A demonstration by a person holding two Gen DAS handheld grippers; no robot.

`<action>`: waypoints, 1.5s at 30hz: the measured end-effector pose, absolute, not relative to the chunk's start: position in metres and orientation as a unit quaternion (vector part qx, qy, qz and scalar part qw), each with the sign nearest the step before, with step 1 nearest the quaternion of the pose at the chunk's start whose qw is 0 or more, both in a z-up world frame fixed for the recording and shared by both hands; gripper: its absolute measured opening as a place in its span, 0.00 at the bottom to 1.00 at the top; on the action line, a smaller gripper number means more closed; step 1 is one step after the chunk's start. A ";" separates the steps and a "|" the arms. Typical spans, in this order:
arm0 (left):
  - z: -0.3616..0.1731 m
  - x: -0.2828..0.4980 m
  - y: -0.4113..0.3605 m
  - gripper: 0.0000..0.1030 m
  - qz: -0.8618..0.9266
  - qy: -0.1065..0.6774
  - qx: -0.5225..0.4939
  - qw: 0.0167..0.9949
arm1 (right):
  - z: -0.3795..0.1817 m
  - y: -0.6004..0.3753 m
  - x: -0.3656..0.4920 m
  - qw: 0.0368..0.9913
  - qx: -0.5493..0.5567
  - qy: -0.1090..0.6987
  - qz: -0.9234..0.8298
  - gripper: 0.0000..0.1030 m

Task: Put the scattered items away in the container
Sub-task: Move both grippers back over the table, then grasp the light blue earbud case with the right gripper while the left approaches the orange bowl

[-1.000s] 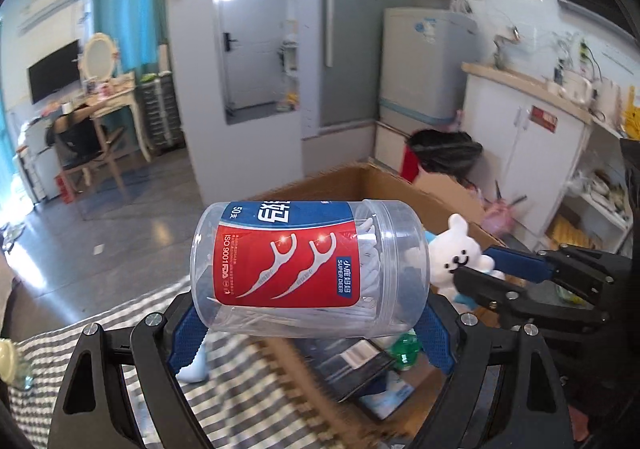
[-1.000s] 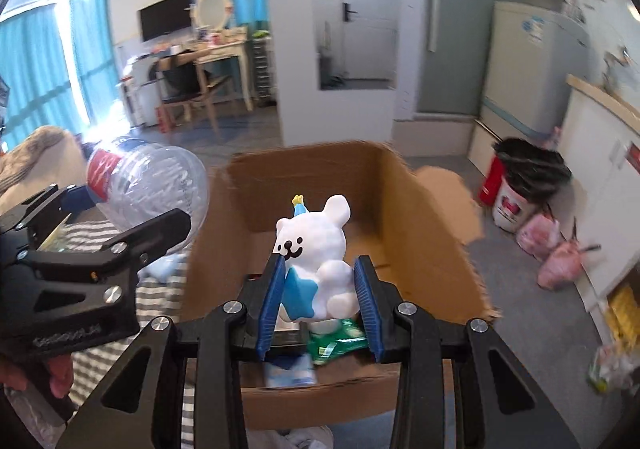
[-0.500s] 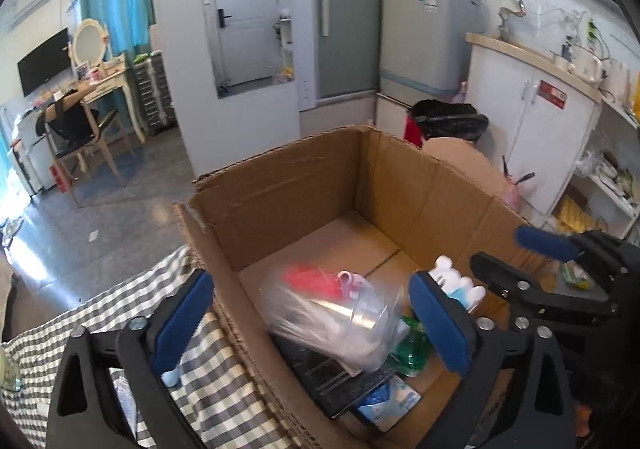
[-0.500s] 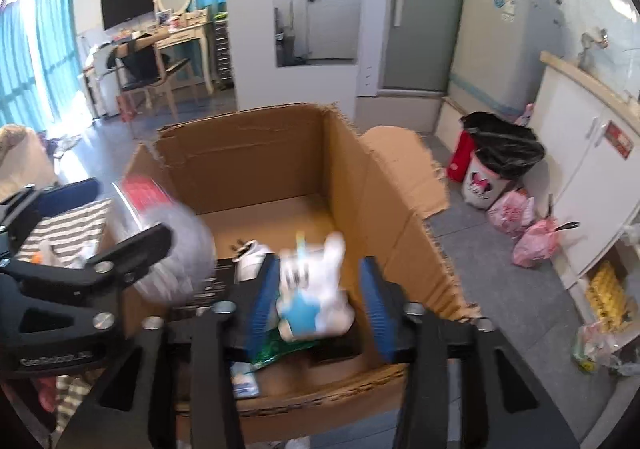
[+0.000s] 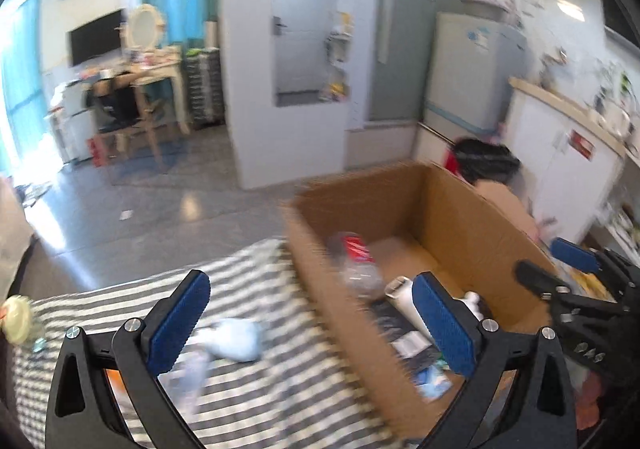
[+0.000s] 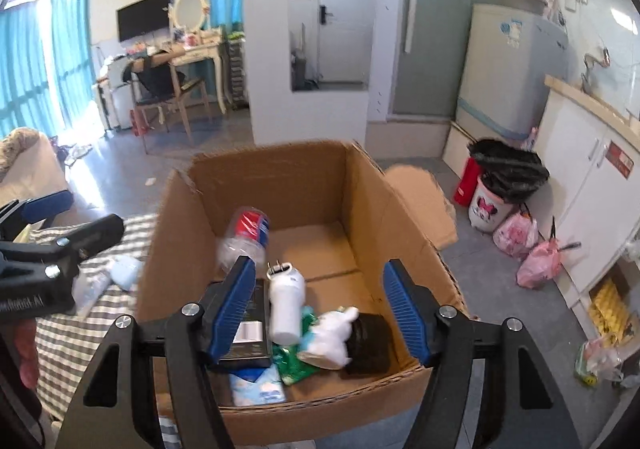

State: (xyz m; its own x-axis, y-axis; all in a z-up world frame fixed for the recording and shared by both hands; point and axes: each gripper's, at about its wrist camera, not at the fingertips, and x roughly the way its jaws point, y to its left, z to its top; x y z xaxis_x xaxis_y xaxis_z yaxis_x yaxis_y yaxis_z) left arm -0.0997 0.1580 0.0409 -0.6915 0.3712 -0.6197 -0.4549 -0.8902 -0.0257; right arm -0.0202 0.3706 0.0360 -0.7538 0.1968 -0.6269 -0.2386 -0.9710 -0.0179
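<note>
My left tongs (image 5: pixel 310 323) now wide and empty, floss jar (image 6: pixel 245 236) dropped into the cardboard box (image 6: pixel 404 233), my right tongs (image 6: pixel 320 309) wide, white bear toy (image 6: pixel 332 335) released on the near pile

A grey-and-white checked cloth (image 5: pixel 256 389) covers the surface; on it lie a pale blue bundle (image 5: pixel 236 339) and a clear plastic item (image 5: pixel 188 369), with the cardboard box (image 6: pixel 372 205) at its edge

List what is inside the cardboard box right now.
The cardboard box holds a clear floss jar, white bottle, white bear toy, black jar, black flat box, green packet and blue packet. Whatever lies beneath them is covered.
</note>
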 end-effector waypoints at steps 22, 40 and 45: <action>-0.047 -0.101 -0.075 1.00 0.920 -0.016 -0.390 -0.003 | -0.004 0.165 -0.086 -0.050 -0.382 -0.037 0.922 0.72; -0.084 -0.143 -0.068 1.00 0.912 0.000 -0.405 0.063 | -0.088 0.154 -0.180 0.004 -0.473 -0.055 0.879 0.72; -0.094 -0.152 -0.070 1.00 0.902 -0.014 -0.425 0.072 | -0.095 0.161 -0.190 -0.012 -0.479 -0.027 0.877 0.54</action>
State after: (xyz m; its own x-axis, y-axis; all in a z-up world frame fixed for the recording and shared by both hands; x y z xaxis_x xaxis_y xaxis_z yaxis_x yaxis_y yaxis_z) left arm -0.1518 -0.0704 -0.0936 -0.6287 0.1421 -0.7645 -0.1186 -0.9892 -0.0863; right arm -0.1896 0.1609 -0.0950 -0.5401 0.0059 -0.8416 0.0465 -0.9982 -0.0368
